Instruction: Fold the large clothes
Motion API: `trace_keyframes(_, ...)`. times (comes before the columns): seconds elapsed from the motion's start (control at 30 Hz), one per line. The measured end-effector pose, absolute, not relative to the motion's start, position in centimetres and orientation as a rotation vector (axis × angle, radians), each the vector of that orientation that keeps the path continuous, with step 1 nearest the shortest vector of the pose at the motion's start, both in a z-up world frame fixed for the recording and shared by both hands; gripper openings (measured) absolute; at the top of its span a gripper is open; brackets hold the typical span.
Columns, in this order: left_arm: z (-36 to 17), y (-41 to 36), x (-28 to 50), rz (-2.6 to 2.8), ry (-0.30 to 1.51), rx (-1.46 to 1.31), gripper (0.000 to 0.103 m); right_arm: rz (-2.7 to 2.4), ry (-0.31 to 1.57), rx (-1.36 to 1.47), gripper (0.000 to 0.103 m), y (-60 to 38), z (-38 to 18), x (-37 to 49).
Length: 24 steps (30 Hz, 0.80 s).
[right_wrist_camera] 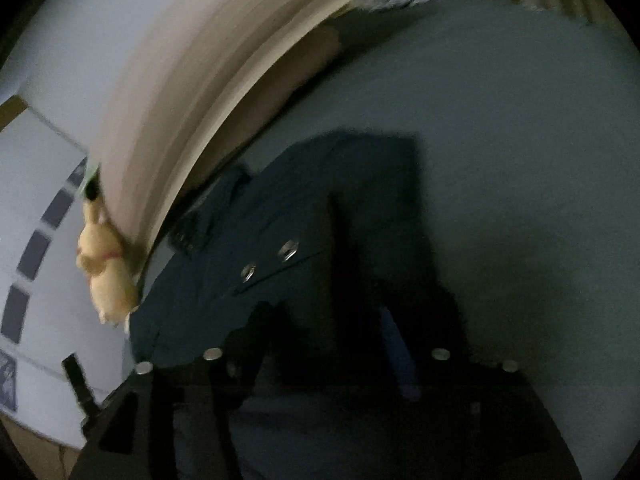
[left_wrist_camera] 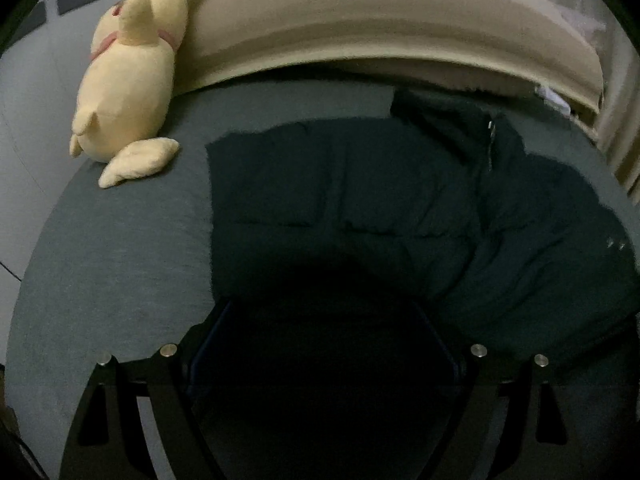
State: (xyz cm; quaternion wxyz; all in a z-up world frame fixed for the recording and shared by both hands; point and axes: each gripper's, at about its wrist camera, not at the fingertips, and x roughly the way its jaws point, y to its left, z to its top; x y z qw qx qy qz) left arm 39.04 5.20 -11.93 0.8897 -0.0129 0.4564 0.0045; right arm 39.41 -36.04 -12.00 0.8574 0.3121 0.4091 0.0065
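A large dark green padded jacket (left_wrist_camera: 360,184) lies spread on the grey bed sheet (left_wrist_camera: 120,260), its zip (left_wrist_camera: 490,136) towards the far right. My left gripper (left_wrist_camera: 324,320) hovers low over the jacket's near edge, jaws wide apart and deep in shadow, with no cloth seen pinched. In the right wrist view the jacket (right_wrist_camera: 248,240) shows two metal snaps (right_wrist_camera: 288,250). My right gripper (right_wrist_camera: 332,320) is above the jacket's right part with its fingers apart, and nothing is visibly gripped.
A yellow plush toy (left_wrist_camera: 124,80) lies at the sheet's far left corner and also shows small as the plush toy (right_wrist_camera: 106,276). A beige padded headboard (left_wrist_camera: 380,32) runs along the far side. Bare grey sheet (right_wrist_camera: 500,140) lies right of the jacket.
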Motion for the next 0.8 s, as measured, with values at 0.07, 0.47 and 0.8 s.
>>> trace_keyframes(0.07, -10.0, 5.6, 38.0, -0.010, 0.876, -0.072, 0.088, -0.076, 0.783, 0.626, 0.063, -37.1, -9.8, 37.9)
trace_keyframes(0.47, -14.2, 2.1, 39.5, -0.059, 0.991, -0.003, 0.090, 0.196, 0.894, 0.456, 0.065, -28.4, -12.8, 43.3)
trace_keyframes(0.8, -8.7, 13.0, 40.3, -0.146, 0.799, -0.419, 0.089, 0.221, 0.935, 0.448, 0.065, -28.8, -15.2, 44.5)
